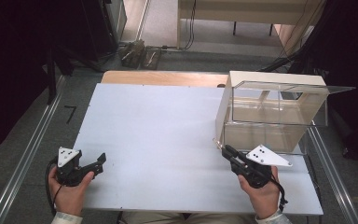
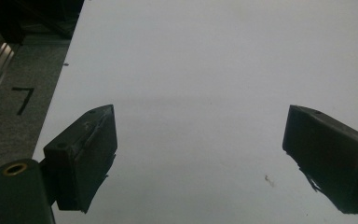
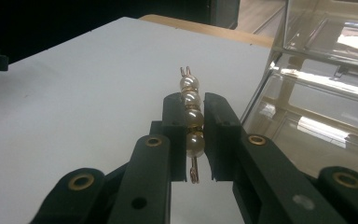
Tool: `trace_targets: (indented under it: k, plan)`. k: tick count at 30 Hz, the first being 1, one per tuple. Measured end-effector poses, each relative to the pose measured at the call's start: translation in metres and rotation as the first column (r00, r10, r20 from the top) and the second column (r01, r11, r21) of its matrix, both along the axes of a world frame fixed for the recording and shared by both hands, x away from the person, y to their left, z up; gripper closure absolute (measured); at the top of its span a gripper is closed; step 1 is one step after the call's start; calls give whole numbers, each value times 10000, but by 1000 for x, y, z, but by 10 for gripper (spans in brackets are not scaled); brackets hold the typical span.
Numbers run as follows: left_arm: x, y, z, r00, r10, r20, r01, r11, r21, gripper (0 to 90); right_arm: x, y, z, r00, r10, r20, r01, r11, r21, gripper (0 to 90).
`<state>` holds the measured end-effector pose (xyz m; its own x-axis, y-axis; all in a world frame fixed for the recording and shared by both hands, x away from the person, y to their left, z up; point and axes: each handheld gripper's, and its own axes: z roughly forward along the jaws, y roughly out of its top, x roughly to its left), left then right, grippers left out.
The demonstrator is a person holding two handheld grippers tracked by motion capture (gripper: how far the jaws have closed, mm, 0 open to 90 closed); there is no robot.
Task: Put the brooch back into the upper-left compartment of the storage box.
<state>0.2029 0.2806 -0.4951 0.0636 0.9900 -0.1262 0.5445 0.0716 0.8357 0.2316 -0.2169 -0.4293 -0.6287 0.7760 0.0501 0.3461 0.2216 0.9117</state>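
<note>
High view: a white tabletop [image 1: 168,140] fills the middle of the frame, with grey carpet and cables beyond it. A clear acrylic display case [image 1: 272,114] stands on the table at 2 o'clock from the table's centre. The right gripper [image 1: 225,150] sits at 5 o'clock, its tip just beside the case's near left corner. The left gripper [image 1: 101,161] rests at 8 o'clock, well apart from the case.

Left gripper view: the jaws stand spread wide over bare tabletop, with nothing between them. Keep this gripper parked; the step in hand does not appear to need it.

Right gripper view: the jaws pinch a pearl hairpin [image 3: 191,123] between the pads. The hairpin stands nearly upright, with four pearls in a row on a gold wire; the wire ends project at 12 o'clock and the loop hangs at 6 o'clock. The case lies at 2 o'clock, close by.

Judged step: carry the hairpin into the case. Hold the grip steady, since round pearls may roll between flat pads. Locate the case's opening before advancing; the views do not settle which face is open. Keep the projecting wire ends clear of the acrylic edge.
</note>
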Motion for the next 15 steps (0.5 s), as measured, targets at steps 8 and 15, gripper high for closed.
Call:
trace_targets:
  k: [8, 15]
  plan:
    - [0, 0, 0, 10000, 20, 6, -20, 10000, -6, 97, -1, -4, 6, 9997, -117, 201, 116, 9999, 64, 775]
    - [0, 0, 0, 10000, 26, 14, -26, 10000, -5, 97, -1, -9, 11, 9993, -174, 334, 166, 9996, 235, 775]
